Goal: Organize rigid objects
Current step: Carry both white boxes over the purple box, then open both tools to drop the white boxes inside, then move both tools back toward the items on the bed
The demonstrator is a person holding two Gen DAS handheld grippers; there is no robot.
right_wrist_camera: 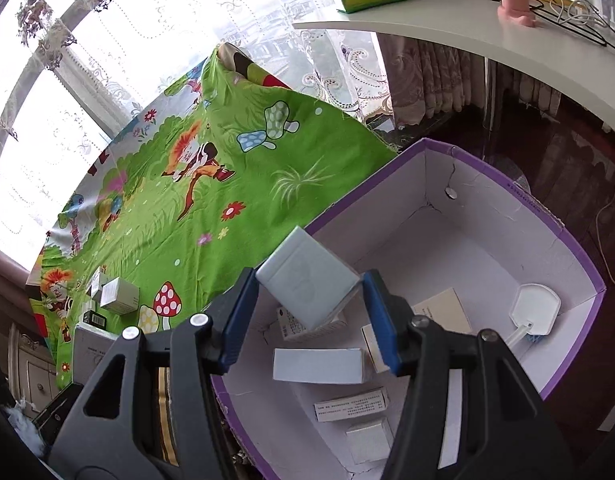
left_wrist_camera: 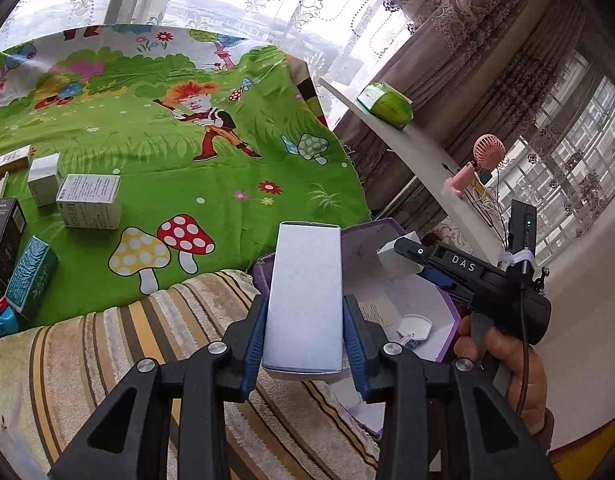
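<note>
While left wrist view looks over striped cushion (left_wrist_camera: 107, 360), left gripper (left_wrist_camera: 305, 332) clamps tall white box (left_wrist_camera: 305, 300), jaws partly closed, box upright near purple bin (left_wrist_camera: 447, 312) edge. Right gripper (left_wrist_camera: 411, 258) visible beyond, over bin.
Right wrist view: right gripper (right_wrist_camera: 311, 312) pinches tilted grey-white box (right_wrist_camera: 309, 280) over purple bin (right_wrist_camera: 547, 220); several small boxes (right_wrist_camera: 319, 366) inside.

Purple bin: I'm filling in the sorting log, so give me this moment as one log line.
left gripper: shut on tall white box | right gripper: shut on small grey box above purple bin | bin: several boxes inside
</note>
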